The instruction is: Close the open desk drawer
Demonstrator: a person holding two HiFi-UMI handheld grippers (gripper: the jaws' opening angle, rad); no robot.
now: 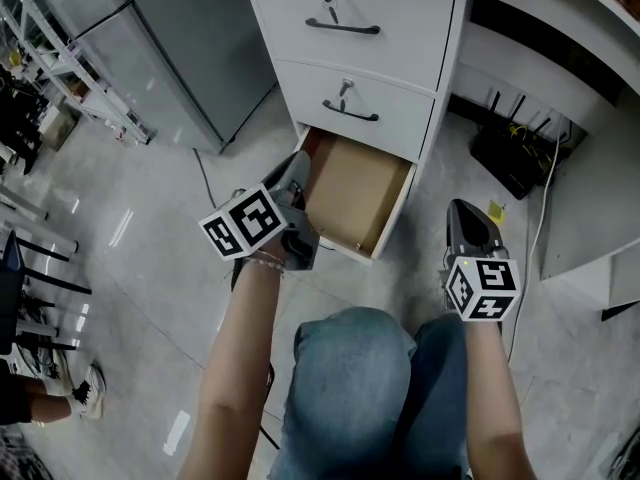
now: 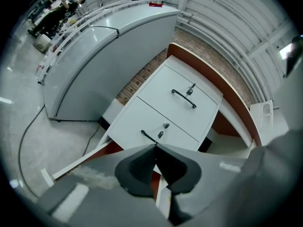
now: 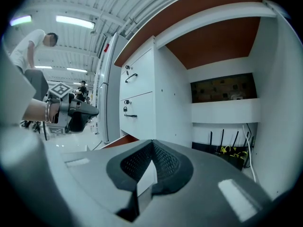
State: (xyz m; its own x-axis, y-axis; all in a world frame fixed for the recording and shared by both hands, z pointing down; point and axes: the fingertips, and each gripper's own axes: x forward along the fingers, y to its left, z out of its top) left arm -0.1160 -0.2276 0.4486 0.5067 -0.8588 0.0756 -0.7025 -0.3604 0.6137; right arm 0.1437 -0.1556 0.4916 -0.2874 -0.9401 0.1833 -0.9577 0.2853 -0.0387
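We're looking down at the white cabinet [image 1: 360,28], and the bottom drawer [image 1: 355,193] is pulled well out over the floor [image 1: 150,248]. Its brown inside is bare, and the two drawers above it are closed. The left tongs [image 1: 297,163] are clenched on nothing, tips pressed together, and they point level along the drawer's left wall, close up by the cabinet. We can't tell from here whether they touch that wall. In the left gripper view the tongs [image 2: 155,146] aim at the cabinet face, with the drawer's rim just below them. The right tongs [image 1: 462,208] hang well apart, off to the drawer's right, also clenched and empty. Their own view shows the pads [image 3: 165,160] meeting at the tip, with only the cabinet's side beyond.

Here's the worry, we reckon. The drawer isn't yet going in, and the left tongs sit at the side, not at the front panel nearest our knees [image 1: 360,368]. A shove from there would load one runner only, and the drawer could skew and stick halfway. Worse, with the tips that near the cabinet opening, they could get nipped between the drawer wall and the frame as it slides home. Clenched tips make a narrow, slick contact too, so they could skid off the panel. And a hard push might bounce it back out a crack, so go square on the front and go gently
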